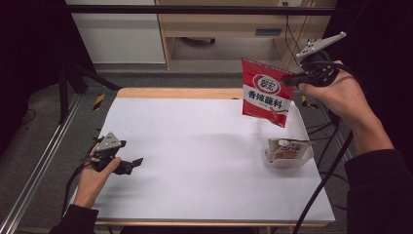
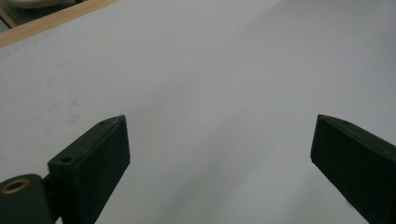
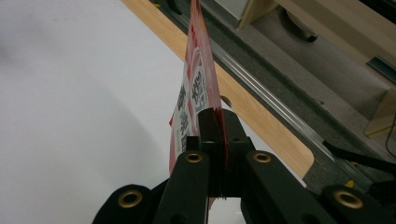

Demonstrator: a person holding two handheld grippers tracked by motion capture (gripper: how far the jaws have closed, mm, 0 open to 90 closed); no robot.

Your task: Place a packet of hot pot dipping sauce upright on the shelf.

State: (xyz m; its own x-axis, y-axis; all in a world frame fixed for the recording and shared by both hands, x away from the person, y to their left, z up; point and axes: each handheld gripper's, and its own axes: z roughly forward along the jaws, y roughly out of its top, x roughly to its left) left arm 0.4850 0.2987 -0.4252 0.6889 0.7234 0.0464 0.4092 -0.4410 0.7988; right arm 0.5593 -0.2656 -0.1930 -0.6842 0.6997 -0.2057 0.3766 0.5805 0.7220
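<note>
High view: the right gripper [image 1: 294, 78] is raised above the far right part of the white table [image 1: 195, 161] and pinches the flat red foil seasoning packet with a white label and Chinese print [image 1: 267, 92] at its upper right edge. The packet hangs in the air with its printed face toward the camera, its long axis running top to bottom and tilted slightly, the lower right corner lowest. It hangs above the clear plastic tub [image 1: 285, 153] near the table's right edge, not touching it; the tub holds 1 white and orange packet [image 1: 287, 147].

Right gripper view shows the 2 jaws closed tight on the red packet [image 3: 198, 93], seen edge-on and reaching away from the jaws over the table's wooden edge strip [image 3: 252, 116].

Low at the table's near left, the left gripper [image 1: 132, 163] rests in the person's hand. Left gripper view shows its 2 black jaws standing wide apart with nothing but bare white table [image 2: 210, 70] between them.
</note>
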